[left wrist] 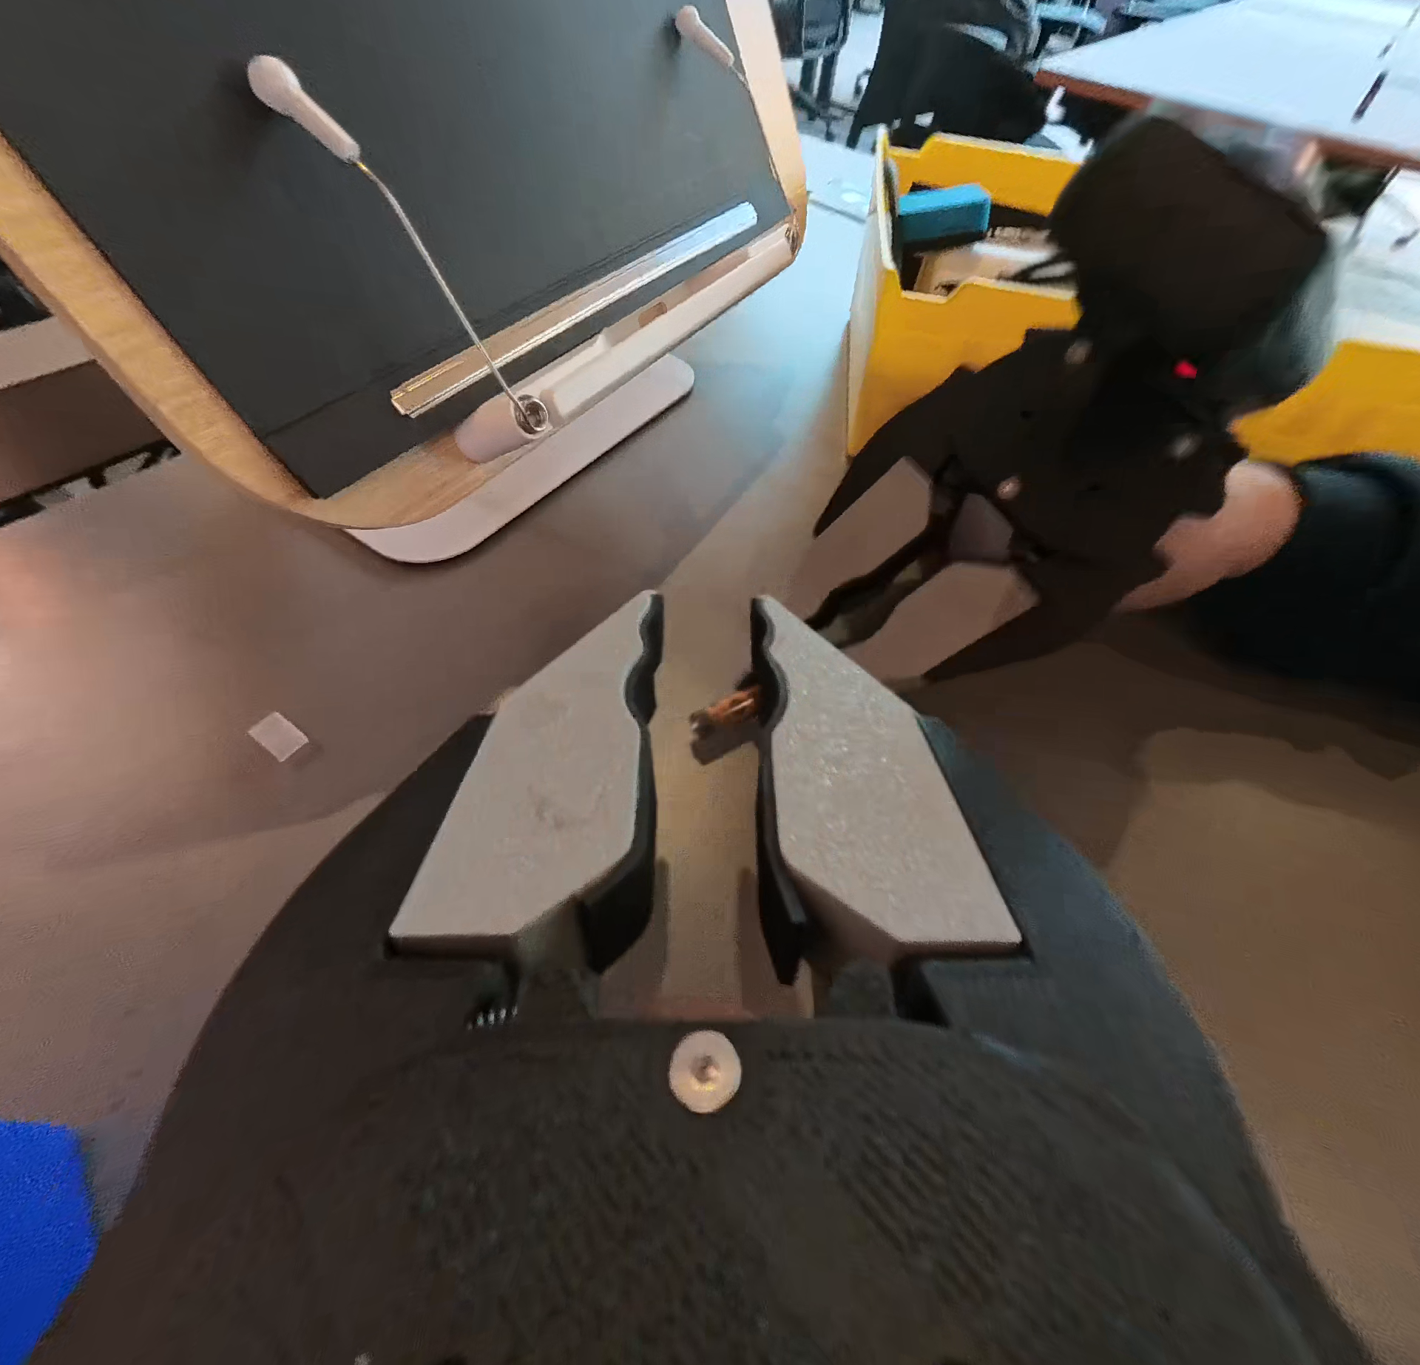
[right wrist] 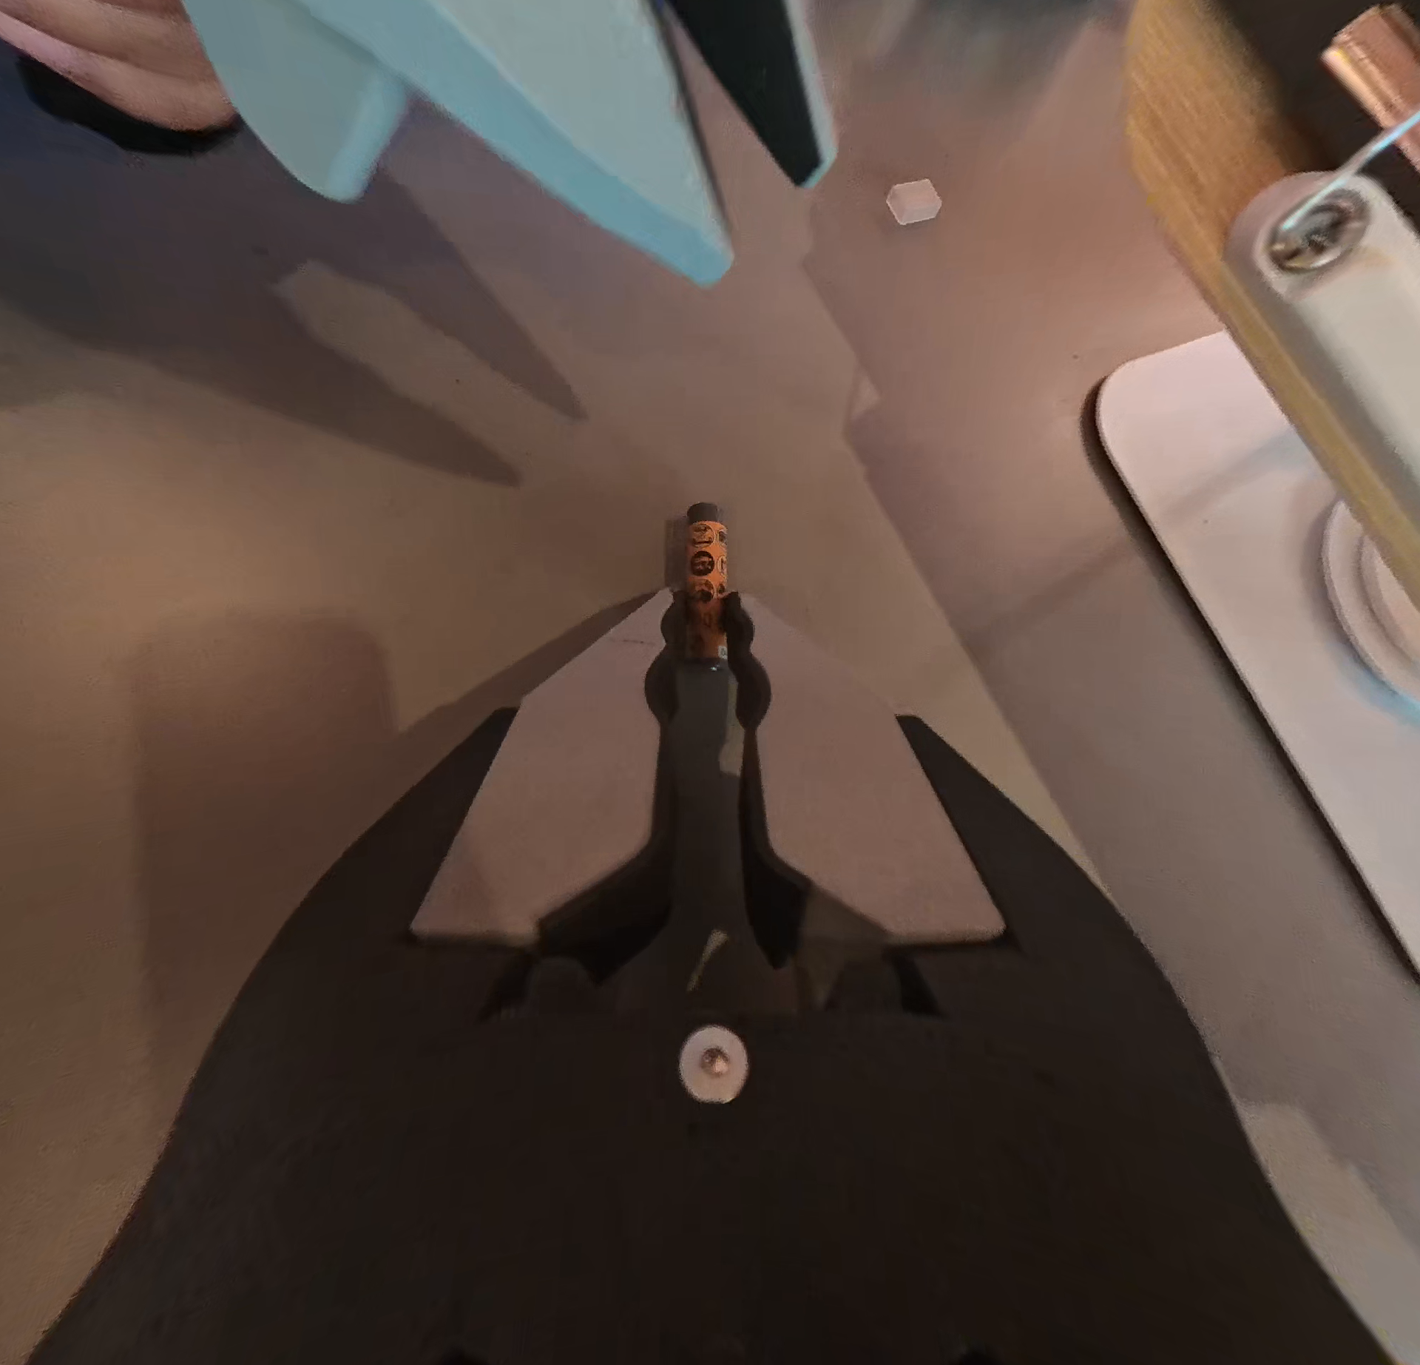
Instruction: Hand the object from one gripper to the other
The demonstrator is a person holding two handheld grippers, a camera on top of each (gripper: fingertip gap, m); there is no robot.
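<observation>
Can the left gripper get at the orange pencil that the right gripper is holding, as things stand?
Probably yes. The left gripper is open, and the orange pencil sticks out past the right gripper, its end exposed. Nothing shows between them; only bare table lies below.

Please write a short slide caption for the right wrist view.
Right gripper holds an orange pen above the table, left gripper nearby.

The left gripper [left wrist: 705,636] has two grey, wedge-shaped fingers [left wrist: 553,790] with black, notched inner pads, set in a rough black body with one silver screw [left wrist: 704,1071] at its middle. The right gripper [right wrist: 705,613] has the same build: pale fingers [right wrist: 853,790], scalloped black pads, a black fan-shaped body and a silver screw [right wrist: 713,1064].
</observation>
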